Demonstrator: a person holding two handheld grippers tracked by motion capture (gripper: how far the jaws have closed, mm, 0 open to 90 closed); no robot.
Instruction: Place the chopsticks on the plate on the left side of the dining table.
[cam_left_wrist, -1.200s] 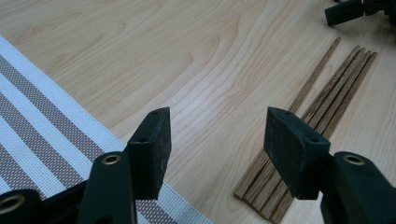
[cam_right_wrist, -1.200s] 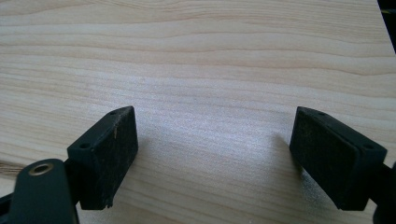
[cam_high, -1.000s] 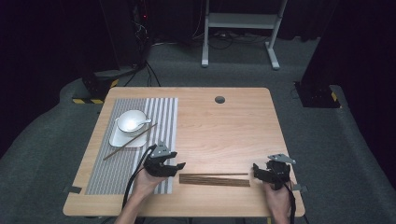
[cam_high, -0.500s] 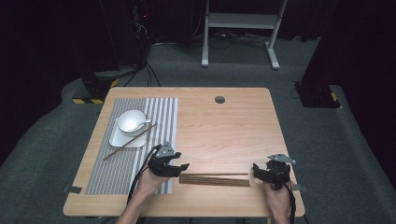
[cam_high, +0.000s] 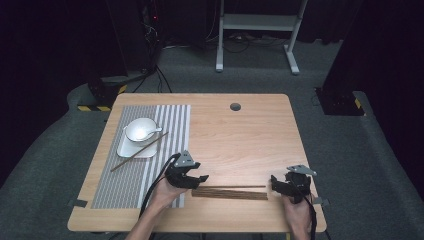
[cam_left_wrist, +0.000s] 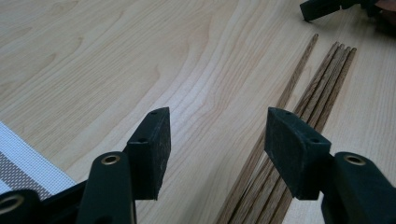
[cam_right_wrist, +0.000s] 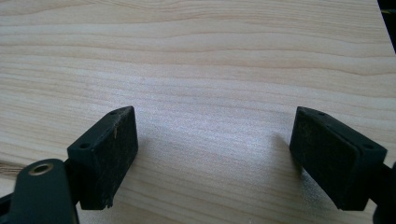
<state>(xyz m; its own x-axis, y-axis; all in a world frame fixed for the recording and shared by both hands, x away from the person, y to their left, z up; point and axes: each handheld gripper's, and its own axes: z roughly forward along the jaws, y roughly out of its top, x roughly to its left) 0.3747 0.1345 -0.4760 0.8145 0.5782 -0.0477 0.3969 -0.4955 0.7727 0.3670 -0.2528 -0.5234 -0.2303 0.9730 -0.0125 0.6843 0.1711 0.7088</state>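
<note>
A bundle of dark wooden chopsticks (cam_high: 230, 192) lies flat on the worktop (cam_high: 240, 140) near its front edge, running lengthwise from side to side; this bundle serves as the reference for all positions below. In the left gripper view the chopsticks (cam_left_wrist: 299, 116) show as a close-packed group of sticks with one stick lying slightly apart on the side away from the person. The left gripper (cam_high: 192, 180) sits at the left end of the bundle, its jaws spread wide and holding nothing; in its own view the left gripper (cam_left_wrist: 215, 140) has the stick ends running between and under the jaws, one jaw standing over the packed group. Contact with the sticks cannot be confirmed. The right gripper (cam_high: 279, 184) sits just beyond the right end of the bundle, jaws likewise spread apart and empty; in its own view the right gripper (cam_right_wrist: 215, 154) faces bare wood. Well to the left and behind the bundle lies a striped placemat (cam_high: 145, 165), carrying a white square plate (cam_high: 136, 148) with a white bowl (cam_high: 139, 130) on it, and a single chopstick (cam_high: 140, 151) lies slantwise across the plate.
</note>
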